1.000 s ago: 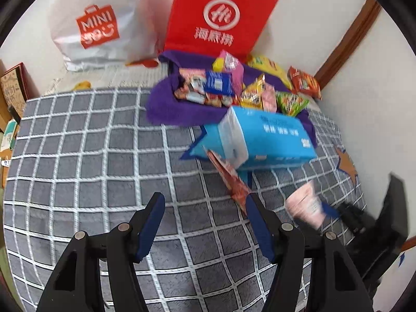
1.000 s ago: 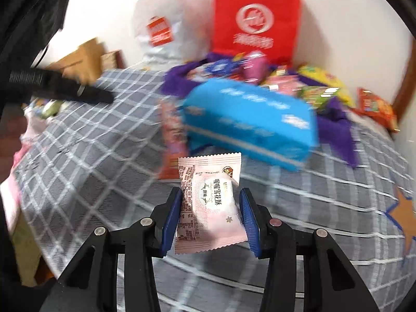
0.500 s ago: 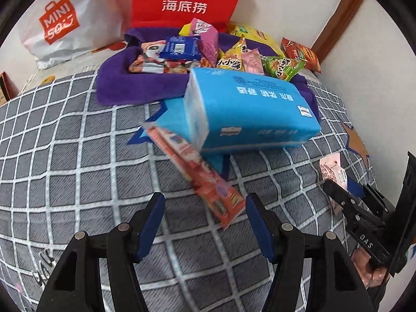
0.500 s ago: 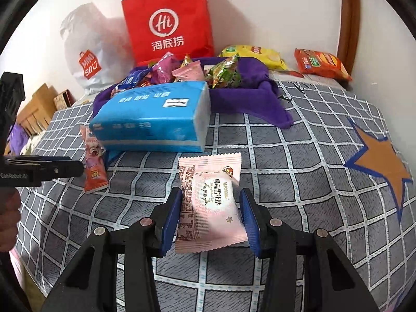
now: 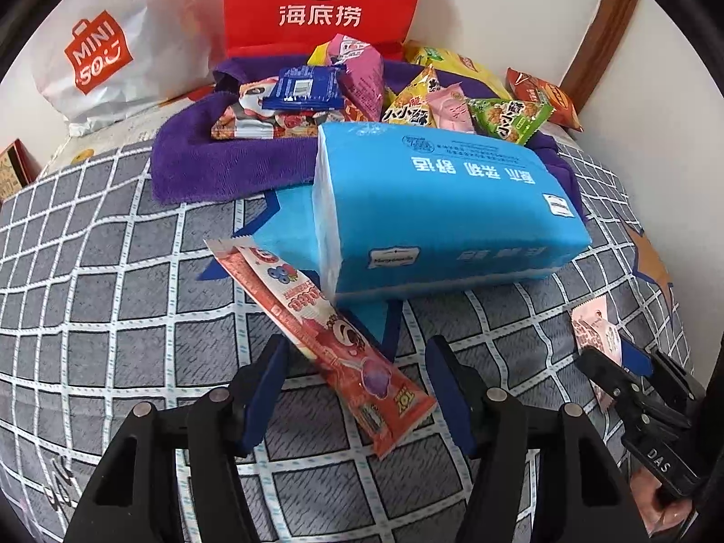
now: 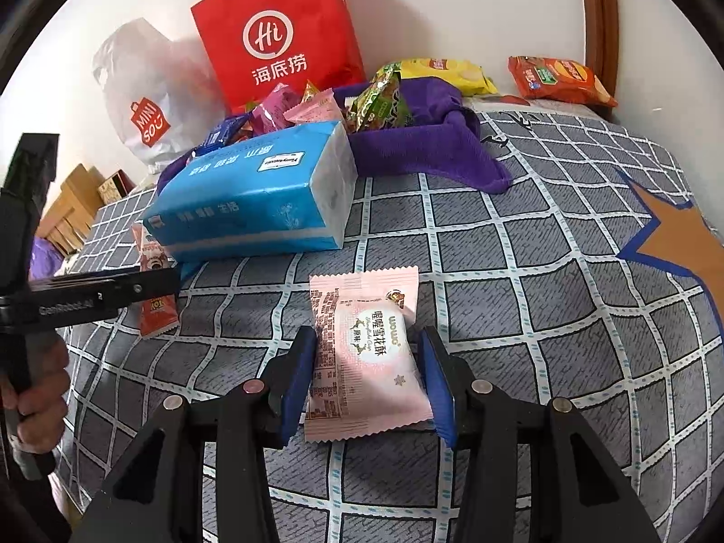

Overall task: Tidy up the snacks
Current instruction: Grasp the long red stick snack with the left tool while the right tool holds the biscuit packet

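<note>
A long red snack stick (image 5: 316, 330) lies on the grey checked bedspread (image 5: 113, 298), leaning against a blue tissue pack (image 5: 434, 208). My left gripper (image 5: 355, 389) is open, its fingers either side of the stick's near end. My right gripper (image 6: 366, 375) is shut on a pink snack packet (image 6: 366, 353), held just above the bedspread (image 6: 543, 271). The packet also shows at the right edge of the left wrist view (image 5: 595, 330). A purple towel (image 5: 212, 163) behind the tissue pack holds a pile of several snacks (image 5: 362, 86).
A red paper bag (image 5: 321, 0) and a white Miniso bag (image 5: 104, 54) stand against the wall. A yellow packet (image 6: 443, 70) and an orange packet (image 6: 556, 79) lie at the far right. Boxes (image 6: 77, 208) sit beyond the left edge of the bed.
My left gripper has moved forward and down until the red stick lies between its open fingers. My right gripper has swung right and settled, keeping hold of the pink packet.
</note>
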`<state>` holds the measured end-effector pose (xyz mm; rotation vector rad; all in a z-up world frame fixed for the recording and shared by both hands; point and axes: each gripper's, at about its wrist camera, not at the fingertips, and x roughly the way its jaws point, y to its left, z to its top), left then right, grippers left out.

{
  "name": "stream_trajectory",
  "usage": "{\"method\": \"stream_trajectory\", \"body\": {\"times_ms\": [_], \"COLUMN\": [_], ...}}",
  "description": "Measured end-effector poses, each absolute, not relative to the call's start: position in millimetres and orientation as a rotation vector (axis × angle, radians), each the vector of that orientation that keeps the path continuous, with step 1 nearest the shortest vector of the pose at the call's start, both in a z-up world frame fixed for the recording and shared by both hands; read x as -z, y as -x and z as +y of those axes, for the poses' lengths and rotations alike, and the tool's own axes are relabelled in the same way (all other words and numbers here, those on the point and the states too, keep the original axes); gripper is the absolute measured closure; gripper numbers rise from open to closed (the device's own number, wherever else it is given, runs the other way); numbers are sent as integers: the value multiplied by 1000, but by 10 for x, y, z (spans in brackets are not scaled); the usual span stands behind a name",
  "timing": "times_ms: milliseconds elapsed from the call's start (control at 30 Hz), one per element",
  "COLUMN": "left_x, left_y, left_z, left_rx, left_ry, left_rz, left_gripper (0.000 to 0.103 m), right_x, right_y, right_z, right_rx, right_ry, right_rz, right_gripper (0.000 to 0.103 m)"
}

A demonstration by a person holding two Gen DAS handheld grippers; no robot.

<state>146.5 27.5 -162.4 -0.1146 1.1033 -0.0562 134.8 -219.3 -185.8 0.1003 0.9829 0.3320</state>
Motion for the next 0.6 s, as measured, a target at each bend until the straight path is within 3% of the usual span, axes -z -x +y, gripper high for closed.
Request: {"method": "stream_trajectory", "body": {"times_ms": [233, 467, 600], "left_x": [1649, 1632, 1574], "left_y": [-1491, -1467, -1395], "left_z": [264, 338, 451], "left_rx": [35, 25, 37], "left_ry": [124, 143, 177], "left_rz": [1097, 1086, 1079], "left_gripper": [53, 74, 79], "right_x": [1862, 1851, 1832], "right_y": [-1349, -1340, -1320], "right_z": [-2176, -2142, -2109], "right_rx": [-326, -314, -297], "right_ry": [-88, -62, -35], "right_rz": [984, 983, 977], "right_gripper": [56, 56, 58]}}
